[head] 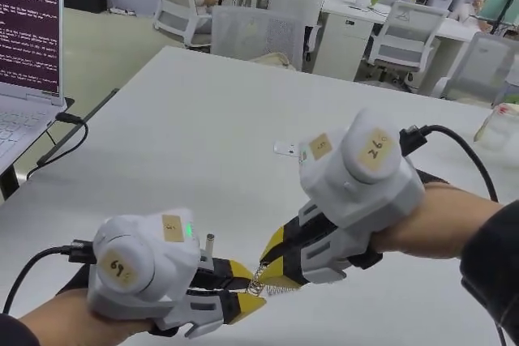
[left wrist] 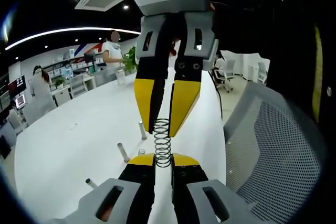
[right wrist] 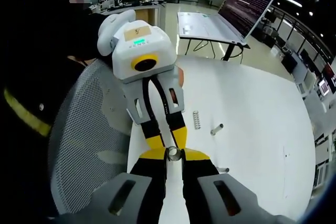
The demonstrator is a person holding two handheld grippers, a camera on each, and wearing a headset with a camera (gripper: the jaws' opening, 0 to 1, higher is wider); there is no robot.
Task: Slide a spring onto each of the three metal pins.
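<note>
A small metal spring (head: 272,281) hangs between my two grippers over the white table (head: 203,119). My left gripper (head: 250,287) is shut on one end of the spring (left wrist: 163,142), and my right gripper (head: 274,265) is shut on the other end (right wrist: 173,154). One metal pin (head: 210,245) stands upright just behind the left gripper. In the left gripper view three pins (left wrist: 142,129) (left wrist: 122,152) (left wrist: 90,183) stand on the table left of the jaws. A second spring (right wrist: 197,119) lies flat on the table beside a pin (right wrist: 217,128).
An open laptop (head: 24,54) with a black cable (head: 73,135) sits at the table's left edge. A small white piece (head: 285,149) lies mid-table and a clear jar (head: 499,127) stands far right. Office chairs (head: 255,34) and people are beyond the table.
</note>
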